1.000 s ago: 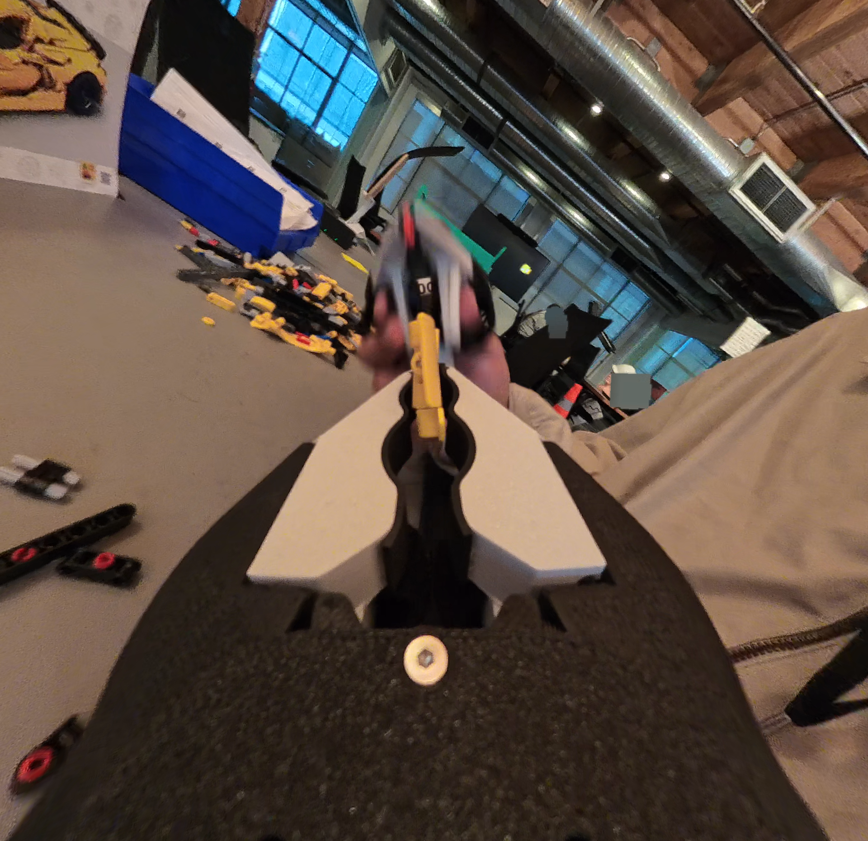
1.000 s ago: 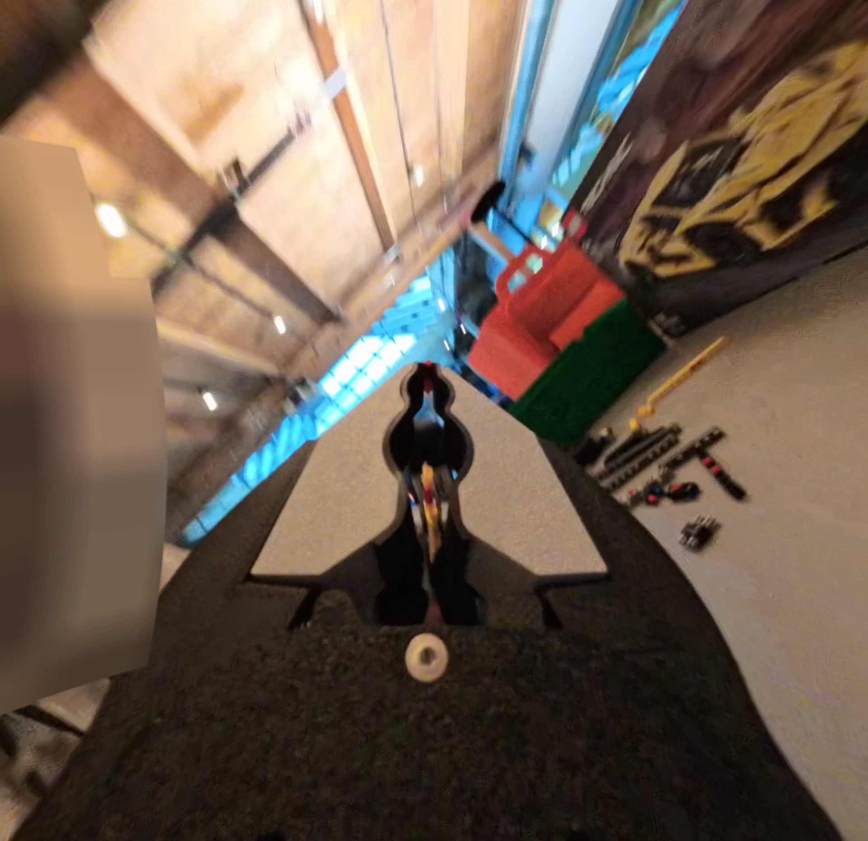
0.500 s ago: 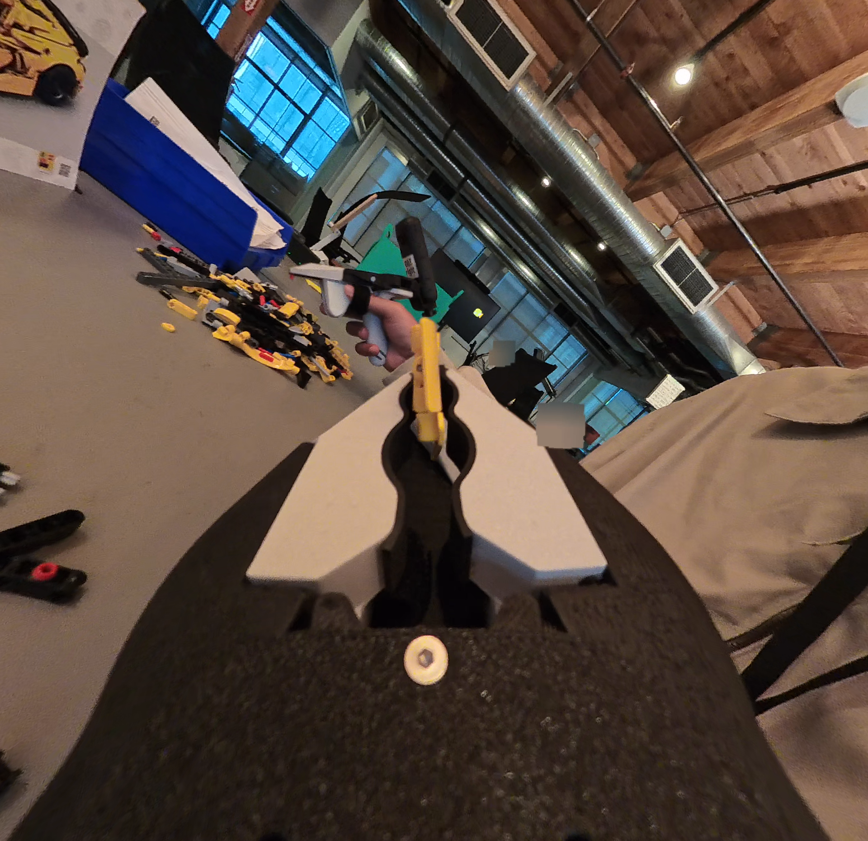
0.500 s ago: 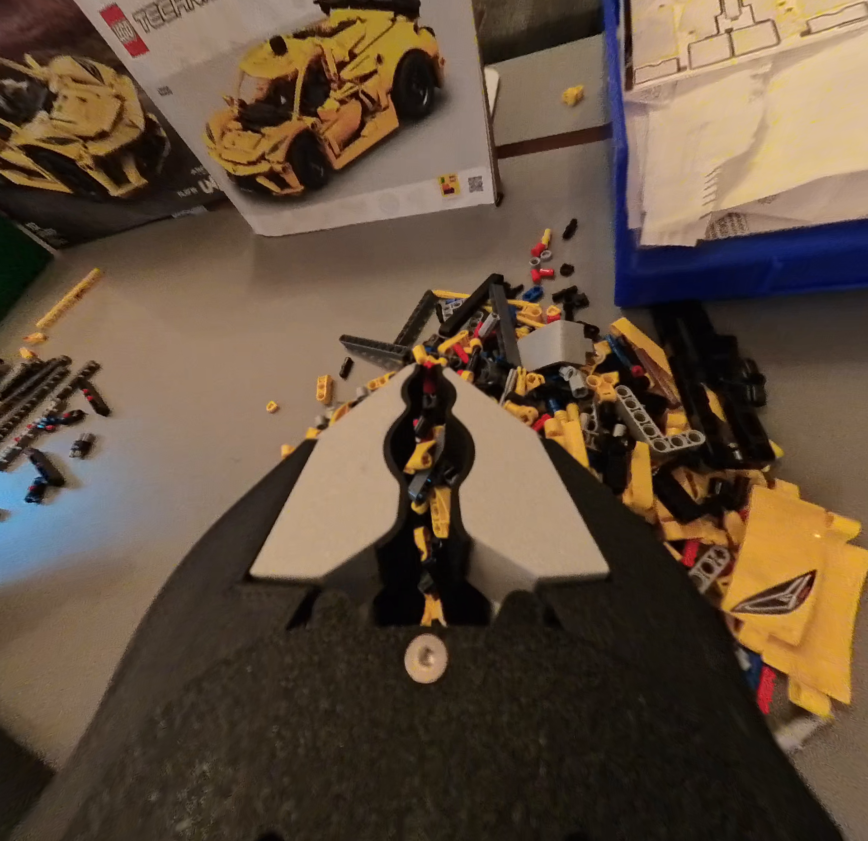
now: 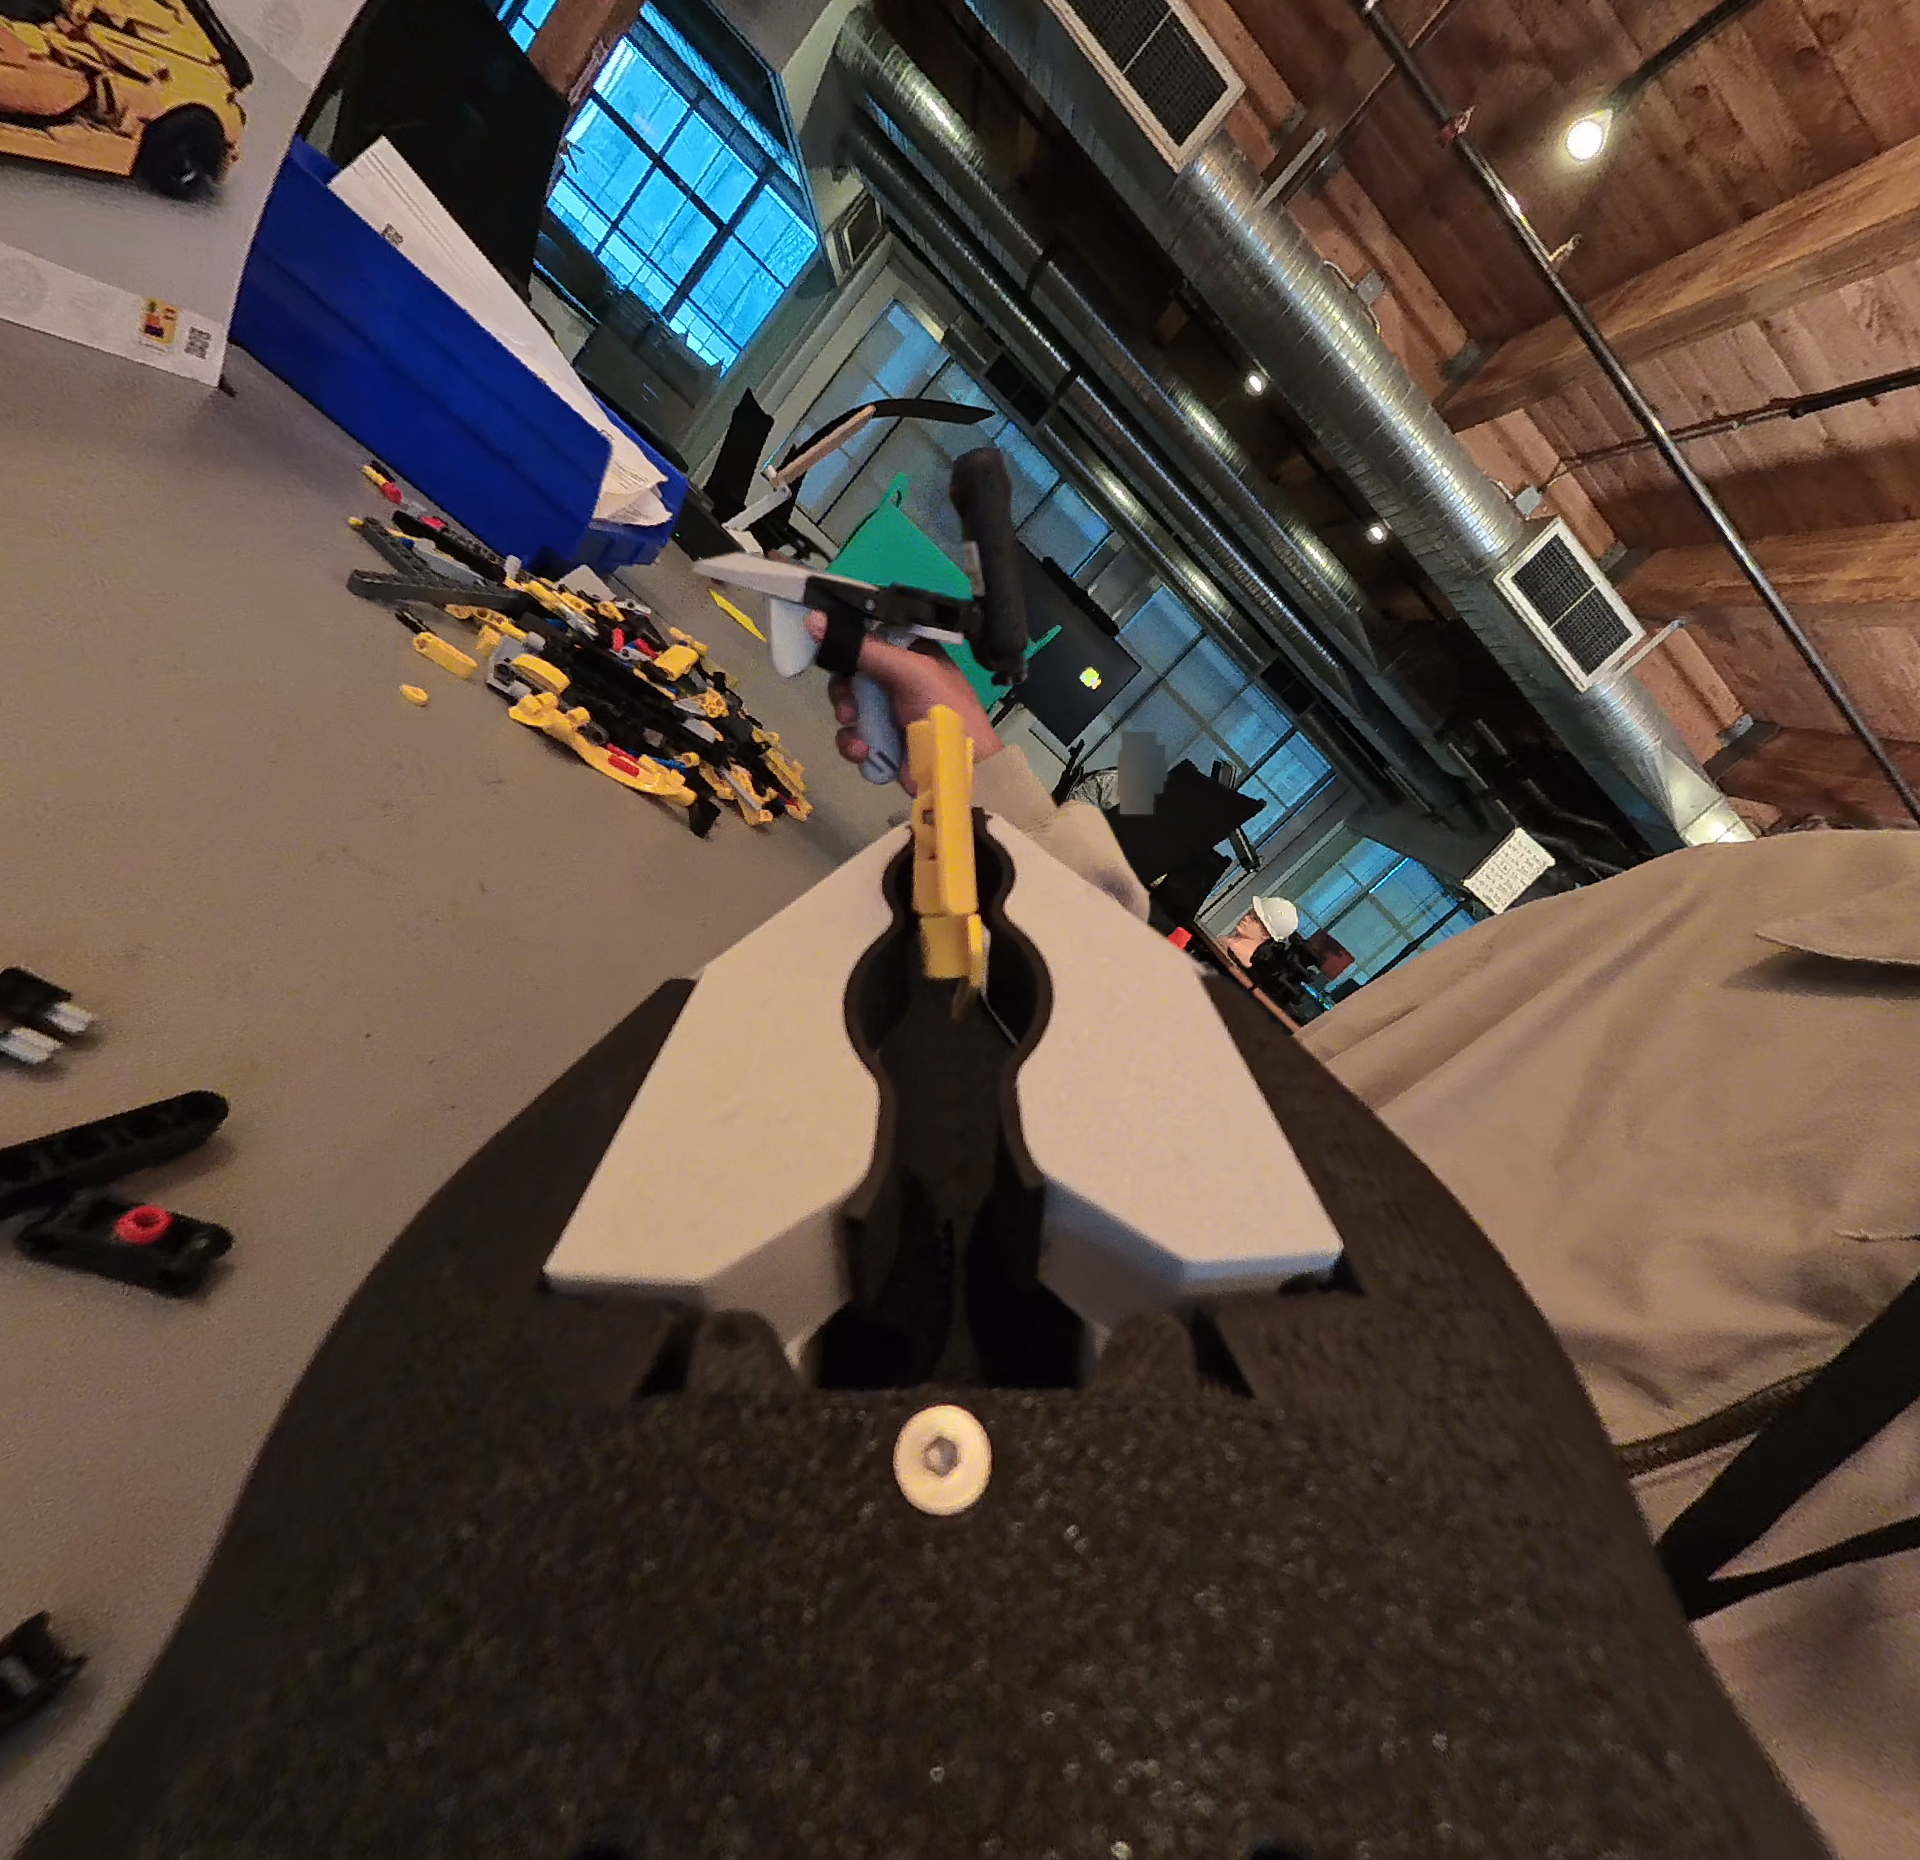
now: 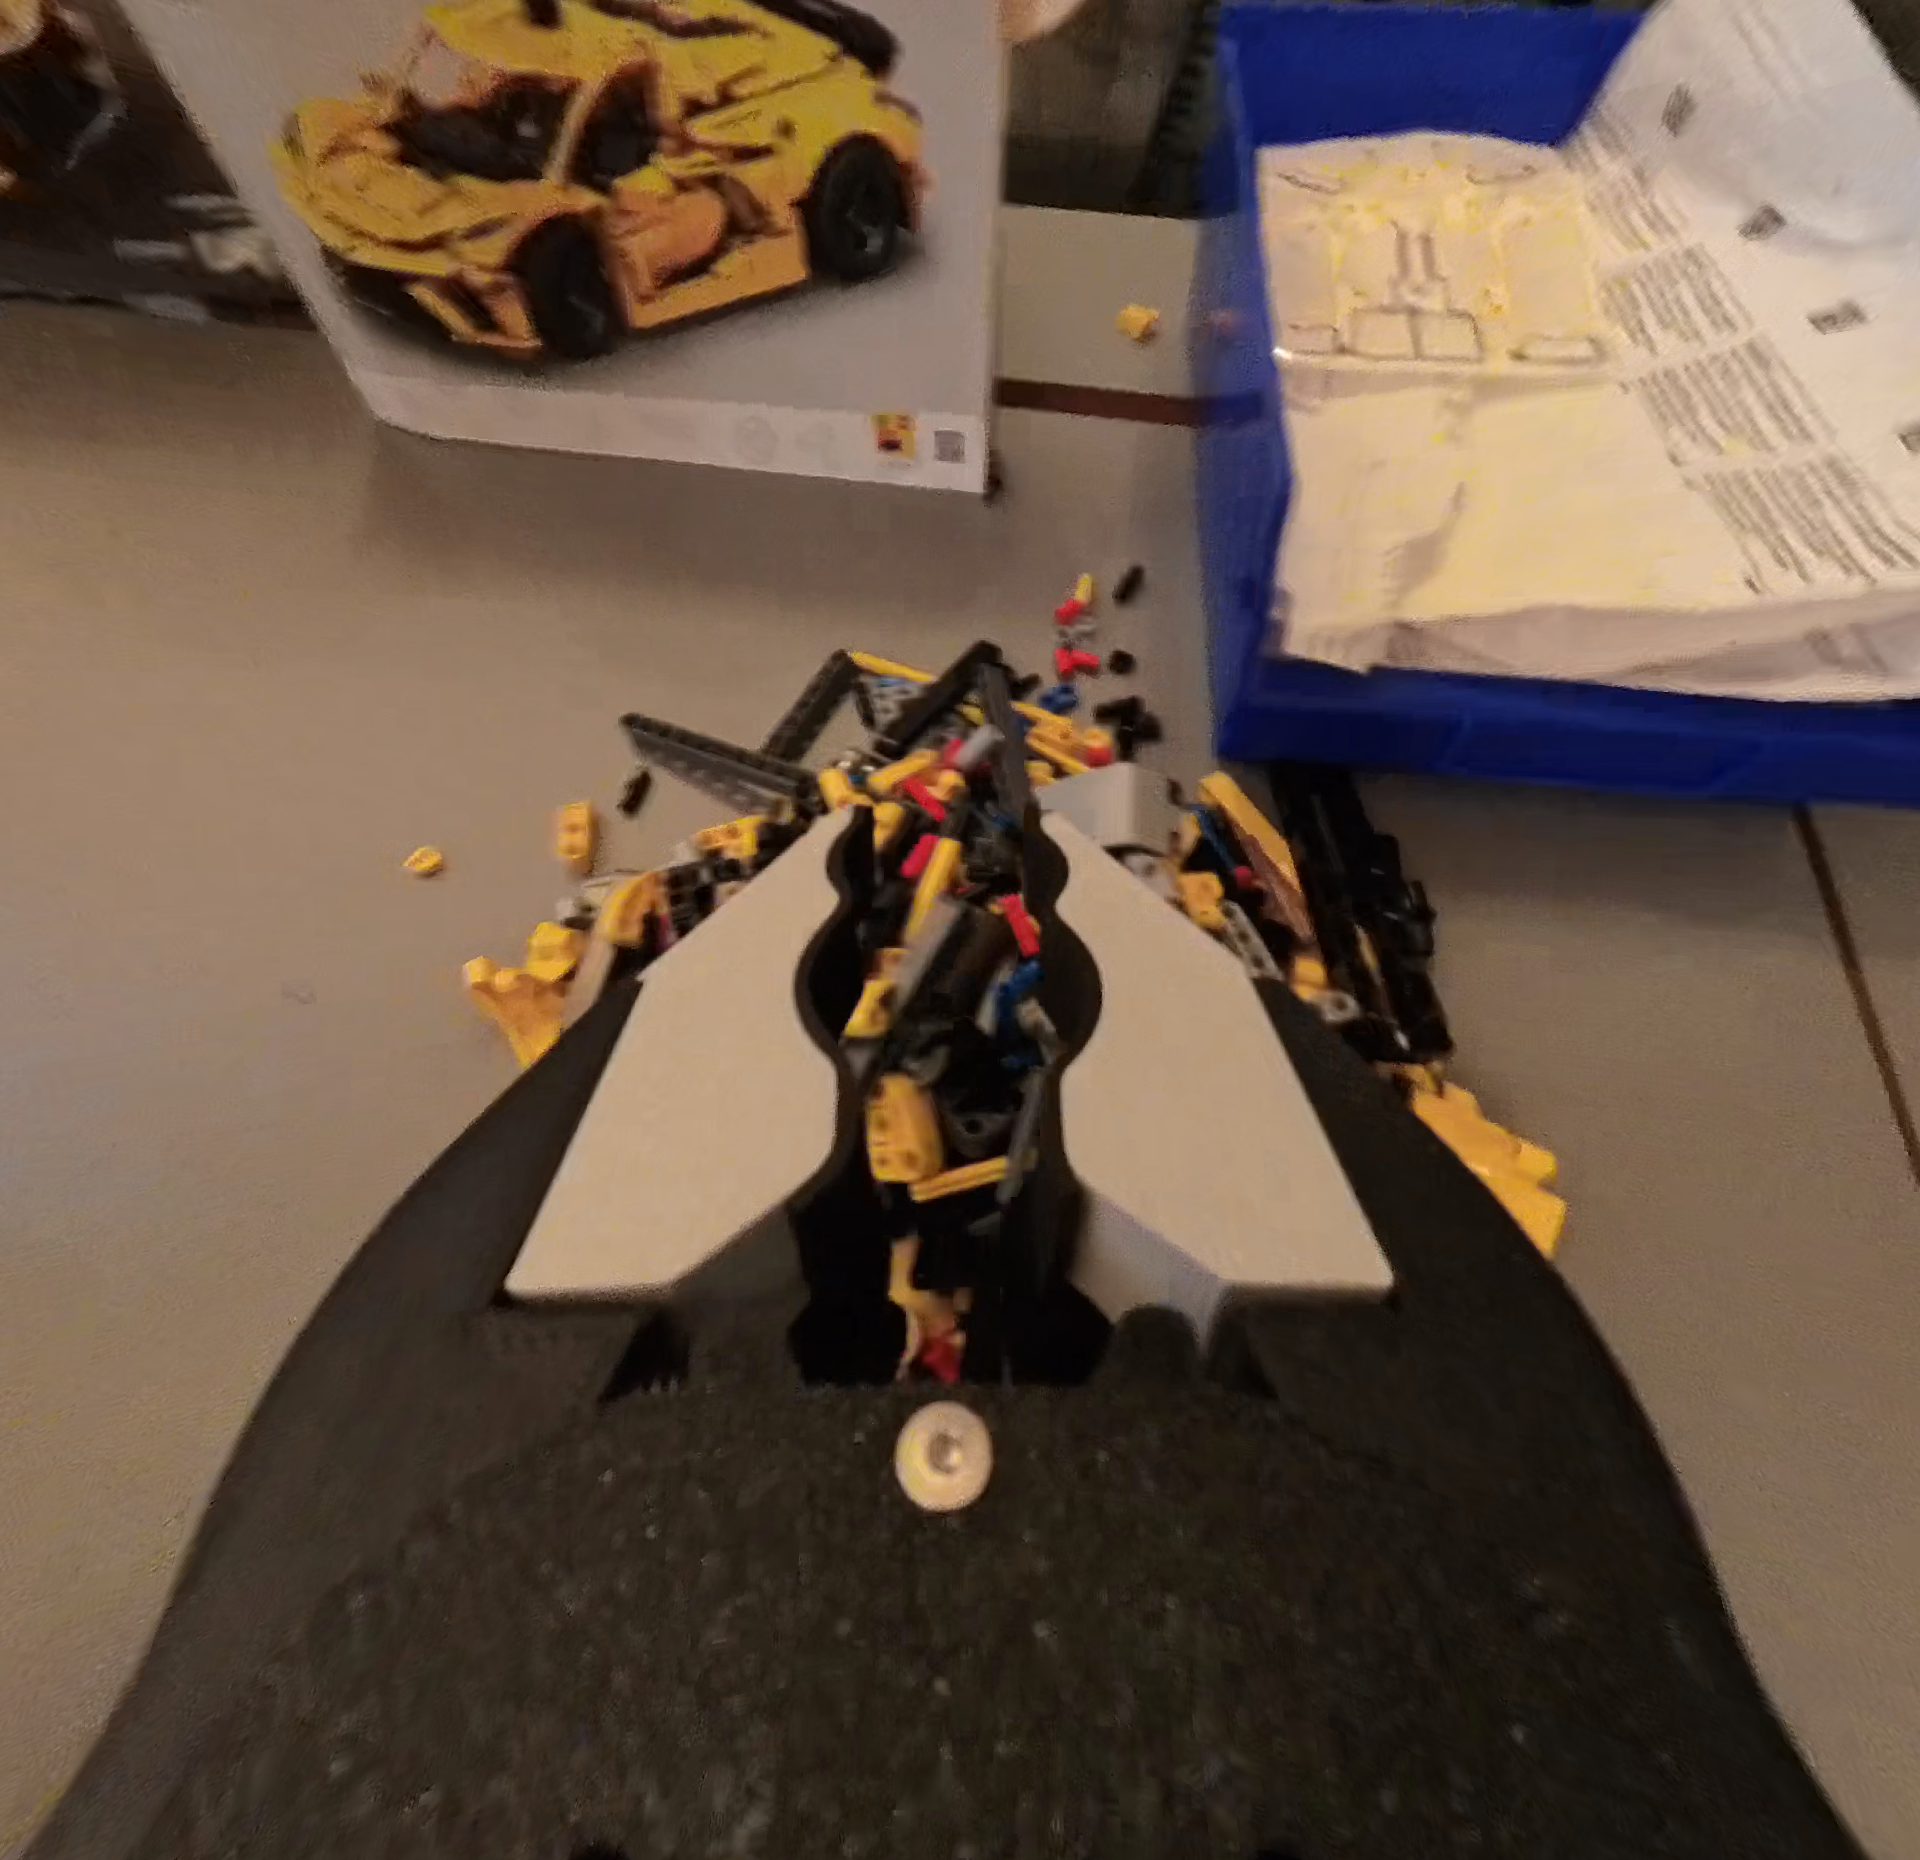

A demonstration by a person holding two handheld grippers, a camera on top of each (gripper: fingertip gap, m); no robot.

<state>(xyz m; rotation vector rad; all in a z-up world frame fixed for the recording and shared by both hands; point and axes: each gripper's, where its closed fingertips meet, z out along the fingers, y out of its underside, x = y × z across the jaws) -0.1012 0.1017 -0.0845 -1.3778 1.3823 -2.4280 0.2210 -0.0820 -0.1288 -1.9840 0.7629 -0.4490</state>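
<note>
My left gripper (image 5: pixel 940 860) is shut on a yellow plastic building beam (image 5: pixel 938 771). It holds the beam upright in the air above the grey table (image 5: pixel 260 875), and the beam sticks out past the fingertips. My right gripper (image 6: pixel 945 823) is open, and nothing is pressed between its pads. It hovers just over a pile of yellow, black and red building pieces (image 6: pixel 925 761), and pieces show through the gap between the fingers. In the left wrist view, the right gripper (image 5: pixel 774 589), in a hand, is level above the right end of the same pile (image 5: pixel 613 678).
A blue bin (image 6: pixel 1558 740) holding paper sheets stands to the right of the pile. A box with a picture of a yellow car (image 6: pixel 623 200) stands behind it. Black beams (image 5: pixel 104 1145) and a black piece with a red pin (image 5: pixel 130 1234) lie at my left. A beige sleeve (image 5: pixel 1610 1135) fills the right.
My right gripper has swung away from the left gripper's beam and down over the pile, and its jaws have opened. The left gripper still holds the yellow beam.
</note>
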